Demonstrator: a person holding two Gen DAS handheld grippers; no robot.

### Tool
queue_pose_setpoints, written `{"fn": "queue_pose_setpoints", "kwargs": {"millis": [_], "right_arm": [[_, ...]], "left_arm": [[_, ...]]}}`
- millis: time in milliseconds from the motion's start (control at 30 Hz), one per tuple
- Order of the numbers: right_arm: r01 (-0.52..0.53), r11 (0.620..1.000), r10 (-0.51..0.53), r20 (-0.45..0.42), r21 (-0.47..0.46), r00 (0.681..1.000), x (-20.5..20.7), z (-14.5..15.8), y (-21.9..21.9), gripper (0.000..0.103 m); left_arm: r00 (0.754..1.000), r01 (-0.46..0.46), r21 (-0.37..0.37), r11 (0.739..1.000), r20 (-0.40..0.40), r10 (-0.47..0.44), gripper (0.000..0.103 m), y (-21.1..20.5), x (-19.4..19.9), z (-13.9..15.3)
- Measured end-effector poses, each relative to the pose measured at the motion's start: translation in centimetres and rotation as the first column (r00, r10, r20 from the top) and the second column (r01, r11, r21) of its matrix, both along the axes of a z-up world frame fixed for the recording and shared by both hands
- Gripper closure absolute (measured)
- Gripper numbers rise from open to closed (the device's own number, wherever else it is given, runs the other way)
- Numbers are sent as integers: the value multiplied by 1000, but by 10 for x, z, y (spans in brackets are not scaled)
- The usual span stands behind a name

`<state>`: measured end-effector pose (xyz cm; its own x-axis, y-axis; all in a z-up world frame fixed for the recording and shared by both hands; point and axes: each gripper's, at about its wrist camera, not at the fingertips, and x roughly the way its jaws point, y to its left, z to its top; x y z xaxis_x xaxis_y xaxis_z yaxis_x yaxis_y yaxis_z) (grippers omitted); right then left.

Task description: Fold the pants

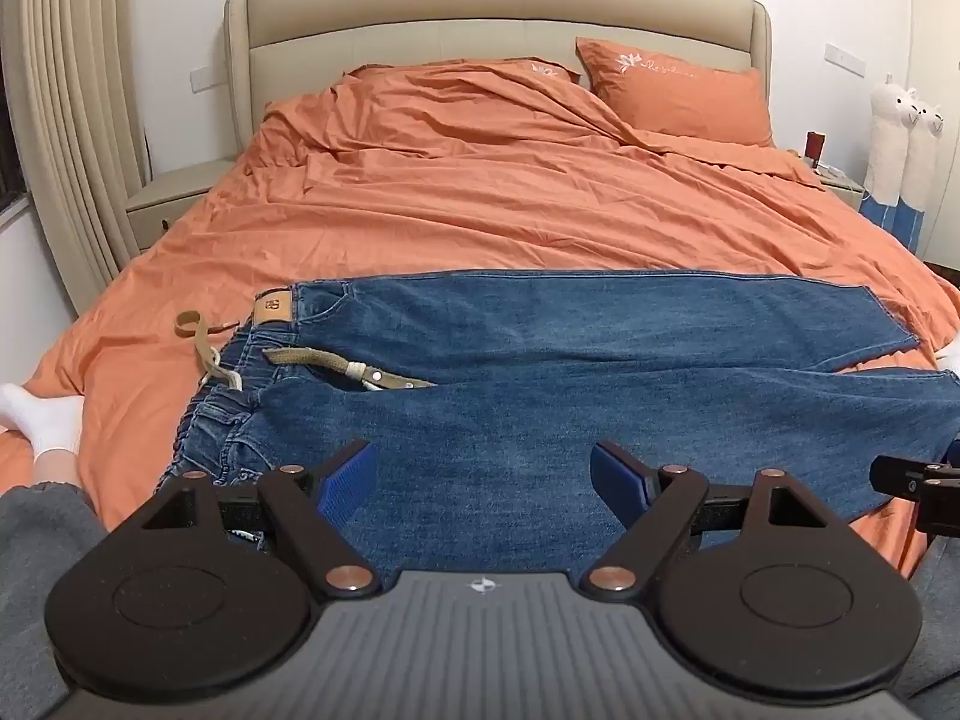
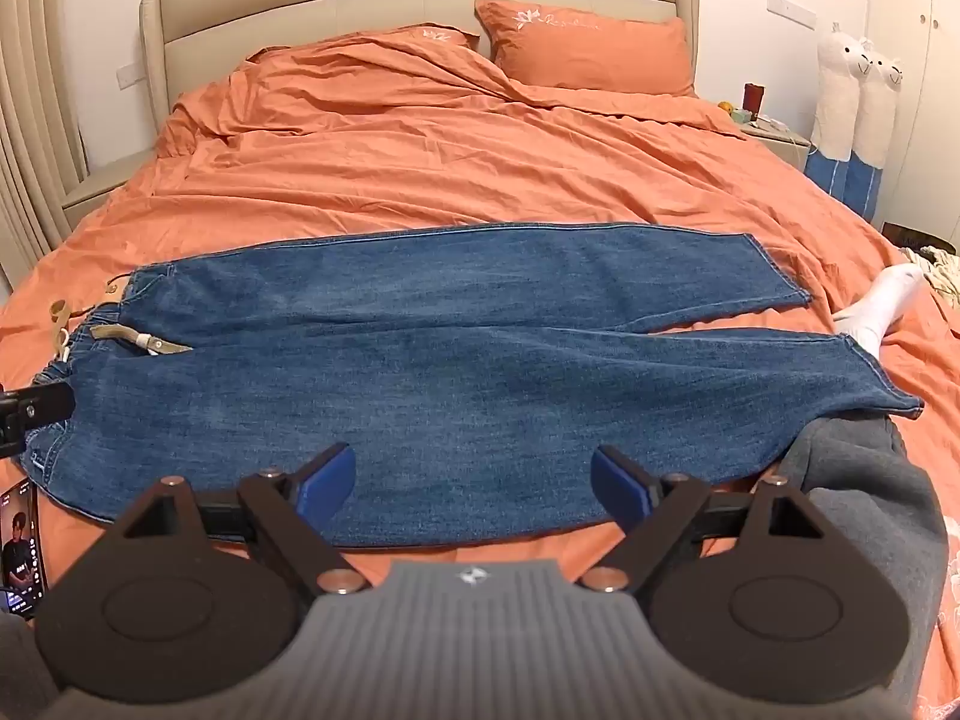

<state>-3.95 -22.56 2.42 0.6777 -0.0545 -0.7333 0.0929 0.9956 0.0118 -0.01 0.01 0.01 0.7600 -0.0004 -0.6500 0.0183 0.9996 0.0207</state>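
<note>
The left gripper [image 1: 485,474] is spread wide, with nothing between its blue pads [image 1: 351,471]. It tips down over the top part of the jeans [image 1: 540,372], near the waist. The right gripper [image 2: 474,480] is spread wide too and holds nothing. It tips down over the near edge of the jeans [image 2: 456,360], closer to the leg ends.

The jeans are blue and lie flat across the foot of the bed [image 1: 480,192], on the orange cover. The waist is on the left and the two legs run to the right, side by side. The far leg lies a little apart from the near one at its end. A tan belt [image 1: 336,363] sticks out of the waist (one end curls on the cover). A brown patch [image 1: 273,305] sits at the waistband.

A foot in a white sock [image 2: 876,306] rests on the bed by the leg ends, and another white sock [image 1: 42,420] shows at the left. A phone [image 2: 23,540] lies on the cover near the waist. Two orange pillows [image 2: 591,48] lean by the headboard.
</note>
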Motion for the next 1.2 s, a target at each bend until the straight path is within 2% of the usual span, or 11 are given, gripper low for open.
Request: {"fn": "queue_pose_setpoints", "kwargs": {"millis": [367,633,1200], "right_arm": [[-6,1000,6,3,-2,1000,0,3,-2,21],[0,1000,0,1,-3,1000,1,3,-1,21],[4,1000,-4,-1,-4,1000,1,3,0,21]], "left_arm": [[1000,-4,12,1000,-12,4,8,-1,0,1],[1000,-1,10,1000,-17,1,8,15,-1,-10],[999,-14,20,1000,-31,15,8,9,-3,-10]]}}
